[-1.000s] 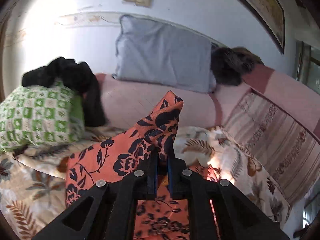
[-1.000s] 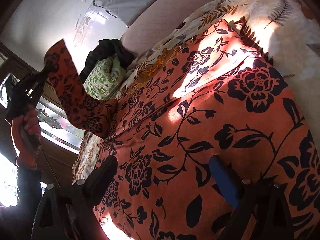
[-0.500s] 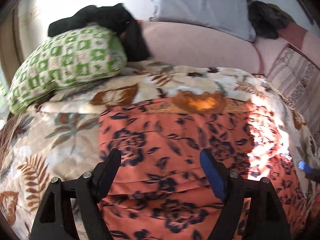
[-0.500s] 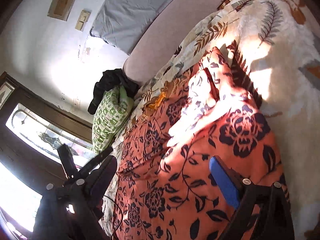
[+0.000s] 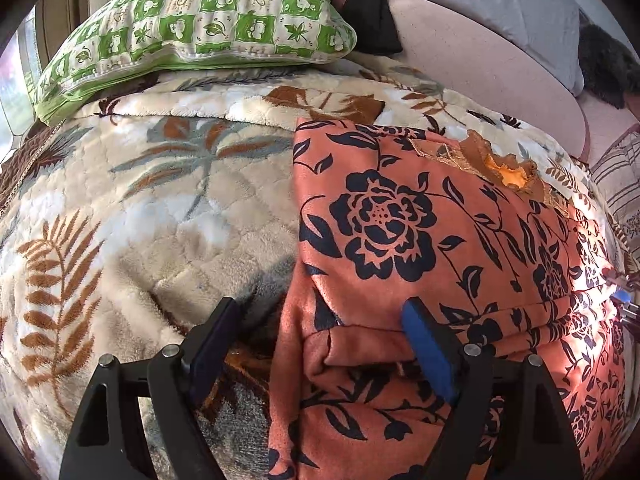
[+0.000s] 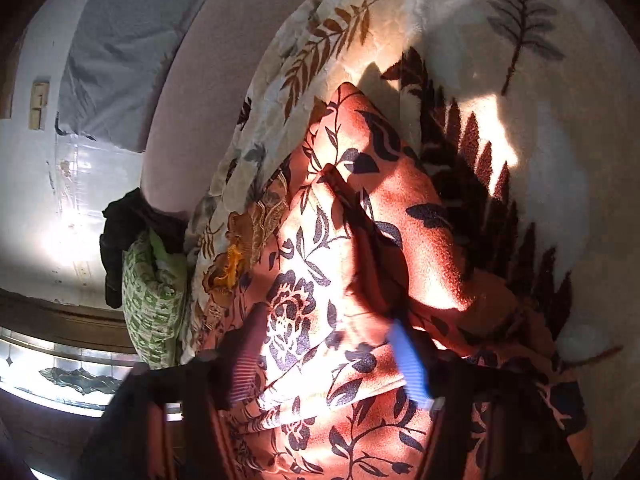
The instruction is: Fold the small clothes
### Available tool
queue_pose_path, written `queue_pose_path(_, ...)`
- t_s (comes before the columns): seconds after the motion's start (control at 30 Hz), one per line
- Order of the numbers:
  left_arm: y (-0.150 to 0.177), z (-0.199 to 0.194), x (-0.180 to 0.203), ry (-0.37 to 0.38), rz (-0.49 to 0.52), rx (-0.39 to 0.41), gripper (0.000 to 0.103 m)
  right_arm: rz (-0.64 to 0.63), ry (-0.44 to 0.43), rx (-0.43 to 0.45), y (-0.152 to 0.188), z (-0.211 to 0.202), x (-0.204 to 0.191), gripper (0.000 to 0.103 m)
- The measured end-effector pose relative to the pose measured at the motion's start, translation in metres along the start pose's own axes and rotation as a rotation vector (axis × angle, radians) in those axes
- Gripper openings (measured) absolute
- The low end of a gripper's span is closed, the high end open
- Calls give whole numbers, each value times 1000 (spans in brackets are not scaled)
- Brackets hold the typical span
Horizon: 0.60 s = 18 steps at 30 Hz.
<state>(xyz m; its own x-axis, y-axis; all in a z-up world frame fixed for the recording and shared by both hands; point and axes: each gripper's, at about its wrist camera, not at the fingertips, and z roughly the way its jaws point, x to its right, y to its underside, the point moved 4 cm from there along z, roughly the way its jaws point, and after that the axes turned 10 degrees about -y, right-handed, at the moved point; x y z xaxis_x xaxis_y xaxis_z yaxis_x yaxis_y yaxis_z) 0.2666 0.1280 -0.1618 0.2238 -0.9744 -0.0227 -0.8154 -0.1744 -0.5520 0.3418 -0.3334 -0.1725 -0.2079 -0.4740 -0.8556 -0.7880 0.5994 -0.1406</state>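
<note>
An orange garment with black flowers [image 5: 400,220] lies on the leaf-print blanket [image 5: 140,208], its upper part folded over into a thick ridge near me. My left gripper [image 5: 320,312] hangs low over the garment's left edge, jaws opening, with the ridge's end between the fingers and no pad pressing it. In the right wrist view the garment [image 6: 320,280] is sunlit and creased. My right gripper [image 6: 326,320] is blurred, its jaws closing with a fold of the fabric between them and a gap still showing. Its blue tip [image 5: 624,300] peeks in at the garment's right edge.
A green checked pillow [image 5: 192,20] lies at the blanket's far left with dark clothing [image 5: 368,20] behind it. A grey pillow [image 5: 500,8] leans on the pink sofa back [image 5: 480,68]. A window [image 6: 60,376] is at the left.
My left gripper let go of the raised sleeve, opened and dropped to the garment's left edge. The sleeve now lies folded over. My right gripper rolled, slid along the fabric and its fingers drew closer.
</note>
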Motion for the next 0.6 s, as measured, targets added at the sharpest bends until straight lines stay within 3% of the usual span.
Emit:
queue_pose_path(0.03,0,-1,-1,3,-2,-6,84,-8,35,-5,0,1,0,8)
queue_pose_path(0.1,-3,-8,-3,-7,-6,-5,84,-86,73,21,1,-6,-11,8)
queue_pose_path(0.23,-14,-36,-4,-10,-24,89,84,-221,136,57,17,-25,-25,8)
queue_pose_path(0.33,-17,-38,16,4,20,87,84,-210,184,18,22,-18,0,12)
queue_pose_path(0.4,-15,-28,33,-24,99,66,85,-190,150,10,22,-20,11,15)
queue_pose_path(0.43,-13,-19,39,-52,138,46,85,-206,143,24,21,-26,9,25)
queue_pose_path(0.47,-8,-5,46,-87,178,-3,85,-228,129,37,21,-35,5,54)
queue_pose_path(0.5,-3,8,49,-113,209,-50,86,-246,89,53,20,-46,-1,72)
queue_pose_path(0.53,-4,8,47,-115,192,-23,90,-261,62,84,17,-57,-6,82)
queue_pose_path(0.6,-10,-1,44,-130,154,-18,90,-313,88,135,3,-76,-13,82)
